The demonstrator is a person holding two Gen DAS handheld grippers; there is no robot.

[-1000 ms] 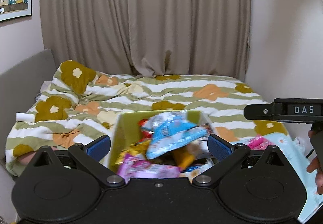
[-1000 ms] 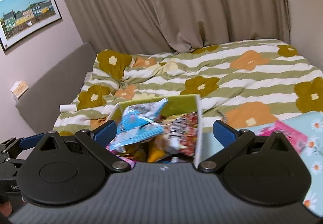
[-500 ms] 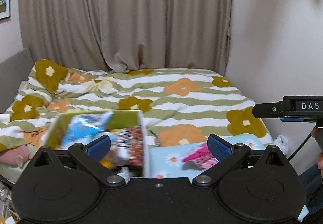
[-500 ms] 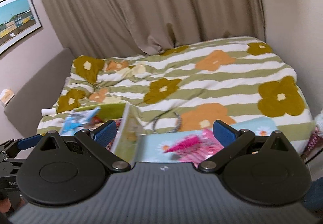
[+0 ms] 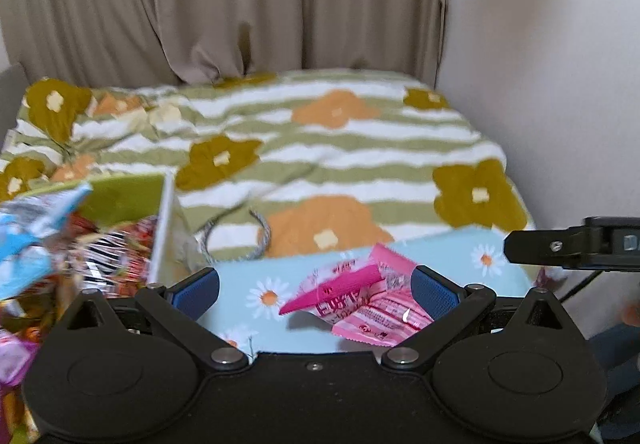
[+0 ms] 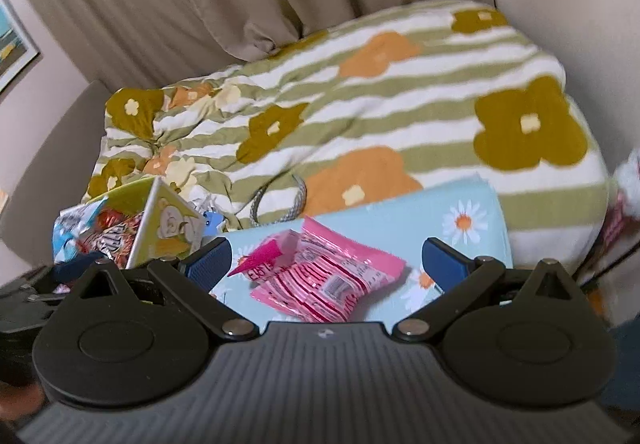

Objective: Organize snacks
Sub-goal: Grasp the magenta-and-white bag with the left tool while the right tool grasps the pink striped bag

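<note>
My left tool [image 5: 314, 294] is spread wide with nothing between its blue pads; my right tool [image 6: 326, 260] is spread just as wide, also empty; both hover above the pink snack packet [image 6: 320, 272], which lies on a light blue daisy-print cloth [image 6: 400, 211] on the bed [image 6: 360, 95]; the left view shows the packet [image 5: 364, 302] nearer its right pad, and my right tool's black body jutting in at the far right edge; the box of snacks [image 5: 160, 228] sits just left of the cloth, crammed with wrappers; only the right view shows the cartoon print on the box's outer side [image 6: 172, 228] and a picture frame [image 6: 16, 43] on the left wall
</note>
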